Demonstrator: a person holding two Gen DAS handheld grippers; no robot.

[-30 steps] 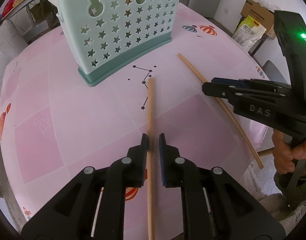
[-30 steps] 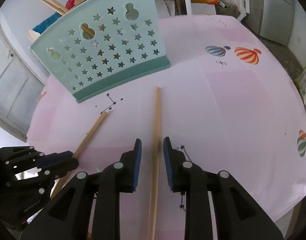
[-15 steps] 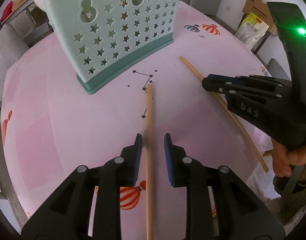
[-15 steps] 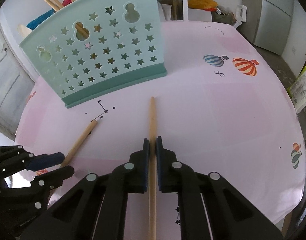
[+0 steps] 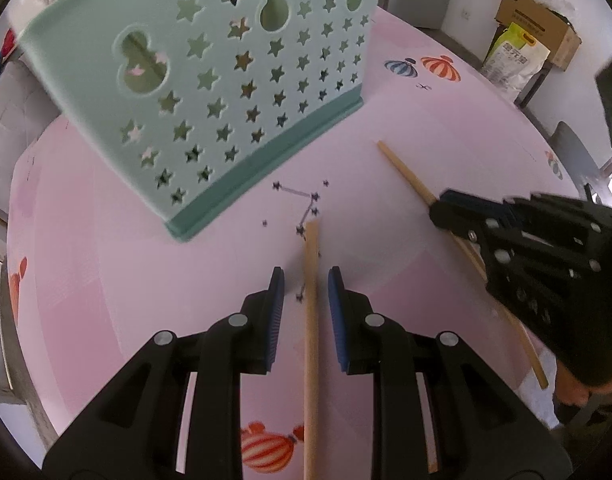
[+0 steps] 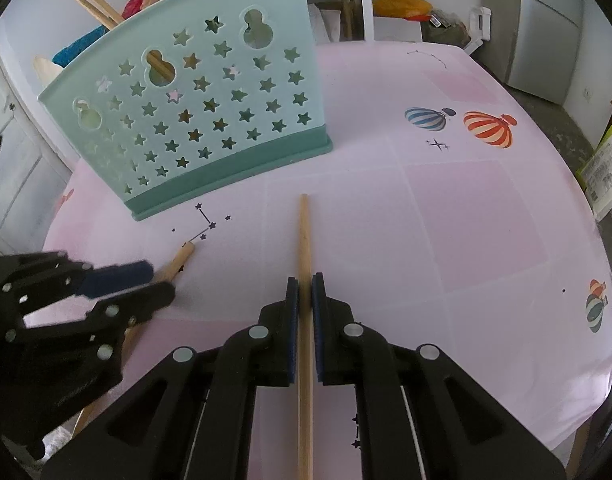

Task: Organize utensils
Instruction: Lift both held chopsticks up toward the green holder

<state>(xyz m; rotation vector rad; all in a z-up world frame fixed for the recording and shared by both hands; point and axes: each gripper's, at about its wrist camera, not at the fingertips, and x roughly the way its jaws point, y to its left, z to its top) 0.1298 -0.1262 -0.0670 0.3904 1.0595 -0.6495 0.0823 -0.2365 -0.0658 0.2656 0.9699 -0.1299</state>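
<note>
A mint-green utensil basket (image 5: 225, 80) with star holes stands on the pink table (image 5: 105, 280); two chopsticks (image 6: 89, 0) stick out of its far corner. One wooden chopstick (image 5: 311, 340) lies on the table between the pads of my left gripper (image 5: 306, 304), which is open with a gap on each side. In the right wrist view that gripper (image 6: 157, 280) sits at the left over the same chopstick (image 6: 181, 258). My right gripper (image 6: 302, 304) is shut on the second chopstick (image 6: 304, 240), which points toward the basket (image 6: 209, 120). This gripper (image 5: 440, 210) and its chopstick (image 5: 406, 172) show at the right.
The table's round edge (image 6: 578, 420) curves close behind both grippers. A cardboard box (image 5: 538, 16) and a yellow bag (image 5: 514, 56) stand beyond the table on the right. A pale cabinet (image 6: 546, 20) is at the back.
My right gripper's jaws closed onto its chopstick. My left gripper's jaws spread off its chopstick and the gripper moved forward along it, closer to the basket.
</note>
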